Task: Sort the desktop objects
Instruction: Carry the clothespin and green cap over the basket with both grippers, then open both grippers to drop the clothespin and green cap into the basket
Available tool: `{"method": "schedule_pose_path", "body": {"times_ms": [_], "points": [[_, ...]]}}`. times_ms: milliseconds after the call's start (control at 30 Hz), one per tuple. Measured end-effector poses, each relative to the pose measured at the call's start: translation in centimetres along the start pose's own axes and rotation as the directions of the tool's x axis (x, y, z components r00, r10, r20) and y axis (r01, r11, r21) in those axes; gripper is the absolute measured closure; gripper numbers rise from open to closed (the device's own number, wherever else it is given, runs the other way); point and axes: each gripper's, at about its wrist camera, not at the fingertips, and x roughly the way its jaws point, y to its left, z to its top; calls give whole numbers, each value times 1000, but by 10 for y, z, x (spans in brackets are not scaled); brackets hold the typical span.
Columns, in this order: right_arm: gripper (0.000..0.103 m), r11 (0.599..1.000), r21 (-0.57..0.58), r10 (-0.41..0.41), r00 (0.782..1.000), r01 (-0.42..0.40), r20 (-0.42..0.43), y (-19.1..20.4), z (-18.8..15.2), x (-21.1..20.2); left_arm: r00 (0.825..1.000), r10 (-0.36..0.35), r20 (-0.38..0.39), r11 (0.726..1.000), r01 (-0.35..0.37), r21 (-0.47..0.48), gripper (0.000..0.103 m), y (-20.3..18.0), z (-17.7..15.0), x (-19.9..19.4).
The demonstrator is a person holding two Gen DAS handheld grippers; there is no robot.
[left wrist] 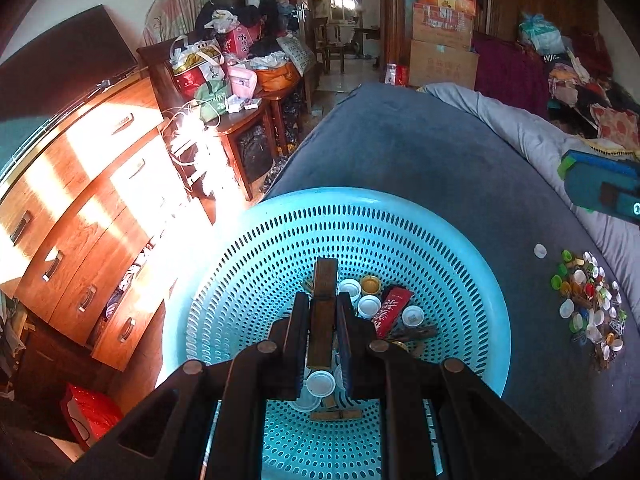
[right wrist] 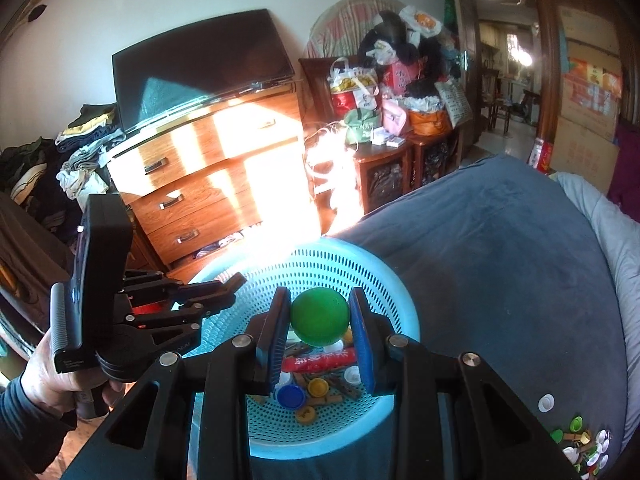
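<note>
Right wrist view: tilted jaws pinch a green ball [right wrist: 319, 322]; left jaws clamp a wooden clothespin [left wrist: 323, 312].

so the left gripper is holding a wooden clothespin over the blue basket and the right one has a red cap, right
Not quite: the right gripper holds a green cap, not a red one, as the right wrist view shows. The left gripper does hold a wooden clothespin over the blue basket.
</note>
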Motion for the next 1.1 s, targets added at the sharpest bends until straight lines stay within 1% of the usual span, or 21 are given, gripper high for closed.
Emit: {"method": "schedule_pose_path", "body": {"times_ms": [33, 100, 233, 300, 400, 467, 633, 833, 1100], "points": [[74, 1000, 4, 9, 1000, -9, -16, -1, 2, 3, 1000, -11, -22, 1000, 11, 9, 89, 0, 2, 4], [74, 999, 20, 32, 998, -31, -49, -4, 4, 9, 999, -14, -40, 1000, 15, 18, 89, 1, 5, 7], [74, 998, 34, 52, 993, -49, -106, -10, 6, 22, 996, -40, -79, 999, 41, 18, 89, 4, 9, 15], [74, 997, 47, 72, 988, -66, -135, -12, 5, 27, 992, -61, -112, 998, 64, 23, 89, 4, 10, 22], [74, 994, 66, 92, 981, -82, -169, -14, 5, 35, 987, -69, -142, 997, 75, 37, 89, 3, 9, 29], [74, 993, 74, 103, 977, -91, -187, -15, 5, 39, 983, -86, -163, 995, 94, 38, 89, 4, 10, 35], [74, 989, 94, 129, 967, -111, -219, -16, 6, 47, 979, -87, -183, 995, 96, 40, 89, 8, 10, 38], [74, 986, 111, 146, 957, -122, -249, -19, 4, 54, 970, -109, -219, 991, 122, 47, 89, 11, 12, 43], [74, 986, 107, 151, 949, -125, -276, -17, 3, 62, 962, -104, -253, 989, 128, 79, 89, 11, 10, 50]]}}
